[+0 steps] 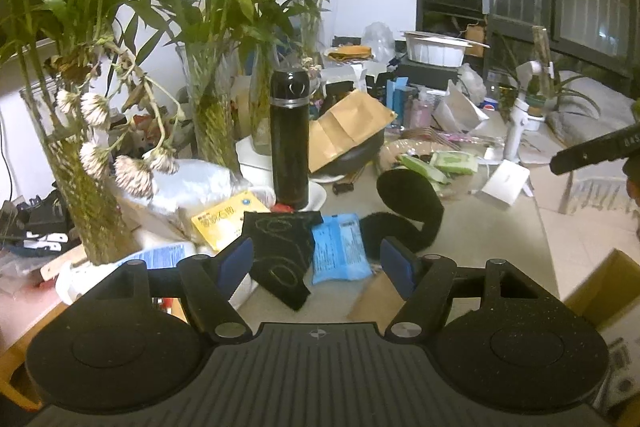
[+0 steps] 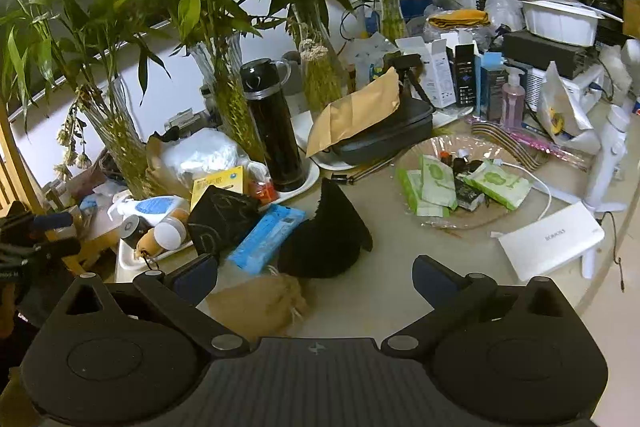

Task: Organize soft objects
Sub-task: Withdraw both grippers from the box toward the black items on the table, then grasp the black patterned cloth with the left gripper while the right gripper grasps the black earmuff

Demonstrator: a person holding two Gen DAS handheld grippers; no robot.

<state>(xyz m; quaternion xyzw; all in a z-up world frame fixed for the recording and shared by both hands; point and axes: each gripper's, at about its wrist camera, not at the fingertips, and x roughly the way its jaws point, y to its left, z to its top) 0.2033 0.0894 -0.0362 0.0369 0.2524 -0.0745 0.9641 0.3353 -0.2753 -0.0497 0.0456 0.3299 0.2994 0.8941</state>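
A black fuzzy fabric band (image 1: 408, 203) lies curled on the beige table; in the right wrist view (image 2: 328, 235) it stands up like a cone. Beside it lie a blue soft packet (image 1: 340, 251) (image 2: 266, 237), a black pouch with drawn outlines (image 1: 280, 251) (image 2: 222, 219) and a tan burlap bag (image 2: 256, 303) (image 1: 376, 301). My left gripper (image 1: 318, 267) is open above the black pouch and blue packet, holding nothing. My right gripper (image 2: 316, 277) is open just in front of the black band and burlap bag, empty.
A black thermos (image 1: 289, 139) (image 2: 274, 131) stands on a white plate behind the soft items. Glass vases of bamboo (image 1: 212, 115) crowd the left. Green tissue packs (image 2: 460, 183), a white box (image 2: 552, 243), a brown envelope (image 2: 356, 111) and boxes fill the right and back.
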